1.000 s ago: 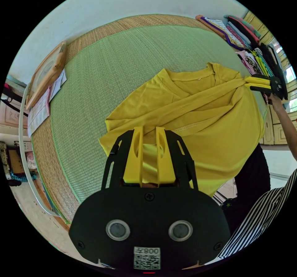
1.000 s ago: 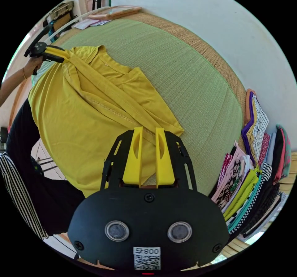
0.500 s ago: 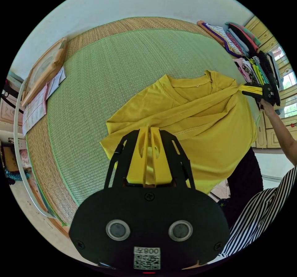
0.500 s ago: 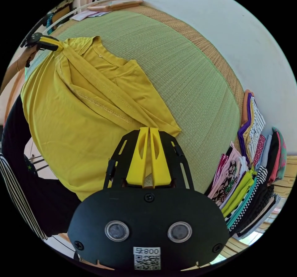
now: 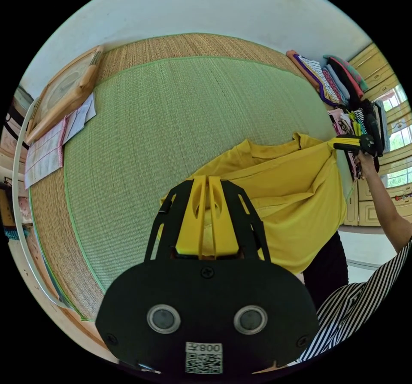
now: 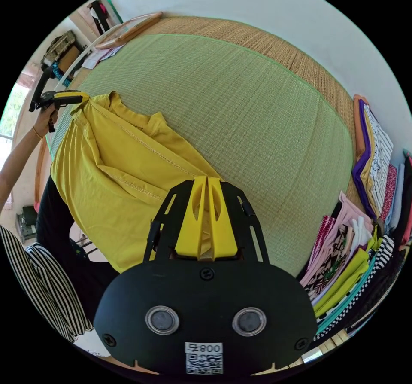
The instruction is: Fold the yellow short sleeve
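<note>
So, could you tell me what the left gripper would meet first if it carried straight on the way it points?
The left gripper is already shut on the yellow shirt; beyond that, probably the green mat, though depth is unclear.

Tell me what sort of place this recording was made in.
Probably a bedroom or living room in a home. A woven green mat covers a raised surface against a plain wall, folded clothes are stacked along one edge, and wooden cabinets stand by a window.

No legible text anywhere; papers (image 5: 51, 143) by the mat too blurred
</note>
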Available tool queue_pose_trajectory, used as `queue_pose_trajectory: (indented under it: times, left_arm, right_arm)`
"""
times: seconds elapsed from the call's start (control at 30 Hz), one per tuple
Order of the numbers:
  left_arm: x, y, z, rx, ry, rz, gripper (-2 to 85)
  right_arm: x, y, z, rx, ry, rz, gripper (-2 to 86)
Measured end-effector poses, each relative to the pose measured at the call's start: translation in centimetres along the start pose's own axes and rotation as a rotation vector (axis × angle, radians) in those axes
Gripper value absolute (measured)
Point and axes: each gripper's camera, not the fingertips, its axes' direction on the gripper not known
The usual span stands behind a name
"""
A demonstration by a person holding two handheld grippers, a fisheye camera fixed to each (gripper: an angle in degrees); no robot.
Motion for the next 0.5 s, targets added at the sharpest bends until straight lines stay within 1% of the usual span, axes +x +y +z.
queue_pose_trajectory:
  times: [0.37,0.5]
  left_arm:
    - [-3.4,2.0,-1.9,0.099,0.059,-0.007,0.4]
    - [-4.5,2.1,-1.5,0.111,0.062,-0.014,0.5]
  right_arm:
    - [2.9,2.9,-3.4,0.082,-0.035,0.014,-0.4]
    - [4.2,3.7,-3.5,0.098,-0.009,0.022,-0.5]
